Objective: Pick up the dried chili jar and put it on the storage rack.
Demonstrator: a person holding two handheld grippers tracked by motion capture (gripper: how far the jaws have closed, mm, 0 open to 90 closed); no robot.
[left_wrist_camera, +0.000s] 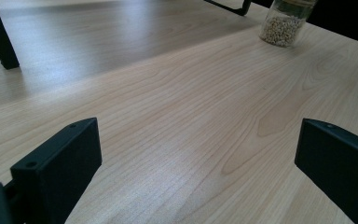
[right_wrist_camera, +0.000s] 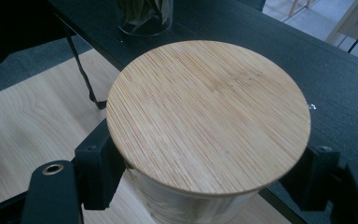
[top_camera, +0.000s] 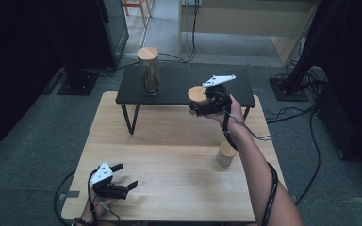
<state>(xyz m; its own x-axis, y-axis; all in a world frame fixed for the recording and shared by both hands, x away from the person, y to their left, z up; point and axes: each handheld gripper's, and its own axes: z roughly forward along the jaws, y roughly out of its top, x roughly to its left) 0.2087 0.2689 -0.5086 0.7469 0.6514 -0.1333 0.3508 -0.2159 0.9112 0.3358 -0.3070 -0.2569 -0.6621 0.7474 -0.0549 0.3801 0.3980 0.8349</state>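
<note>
Right gripper view cuts off the lower part of the bamboo-lidded jar (right_wrist_camera: 208, 116) that the right gripper (right_wrist_camera: 205, 182) clamps; the left gripper (left_wrist_camera: 198, 154) is wide, empty.

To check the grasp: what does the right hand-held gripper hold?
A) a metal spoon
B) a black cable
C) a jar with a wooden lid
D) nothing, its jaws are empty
C: the right hand-held gripper has its jaws shut on the jar with a wooden lid.
</note>
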